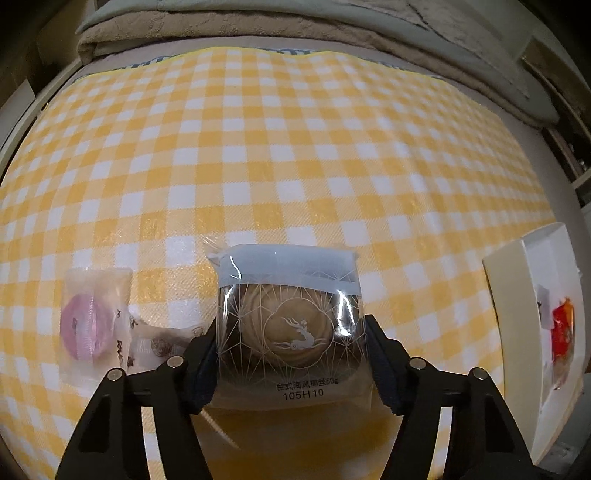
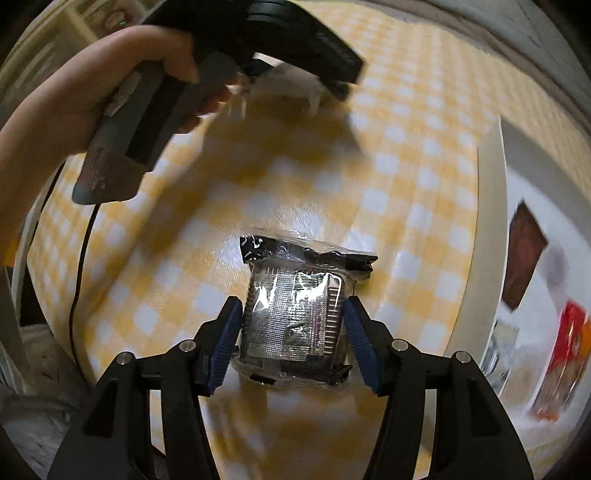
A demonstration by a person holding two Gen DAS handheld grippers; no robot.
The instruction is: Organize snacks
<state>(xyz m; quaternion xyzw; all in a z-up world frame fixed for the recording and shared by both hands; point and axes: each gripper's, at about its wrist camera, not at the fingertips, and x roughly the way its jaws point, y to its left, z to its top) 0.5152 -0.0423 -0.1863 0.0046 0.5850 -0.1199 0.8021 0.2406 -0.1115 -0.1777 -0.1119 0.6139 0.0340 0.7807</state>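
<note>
My left gripper (image 1: 291, 354) is shut on a wrapped round pastry (image 1: 291, 325) in a clear packet with a white deer print, held above the yellow checked cloth (image 1: 258, 147). A pink wrapped snack (image 1: 88, 325) and a small printed packet (image 1: 159, 343) lie on the cloth to its left. My right gripper (image 2: 293, 332) is shut on a silver-and-black foil snack packet (image 2: 295, 317), held above the cloth. The white tray (image 1: 517, 295) with a red packet (image 1: 563, 332) is at the right; in the right wrist view the tray (image 2: 484, 258) holds a brown packet (image 2: 524, 254) and a red one (image 2: 569, 339).
Folded beige and grey blankets (image 1: 295, 22) lie beyond the cloth's far edge. In the right wrist view the person's hand (image 2: 74, 99) holds the left gripper tool (image 2: 207, 74) at the upper left, with a black cable (image 2: 81, 258) hanging below it.
</note>
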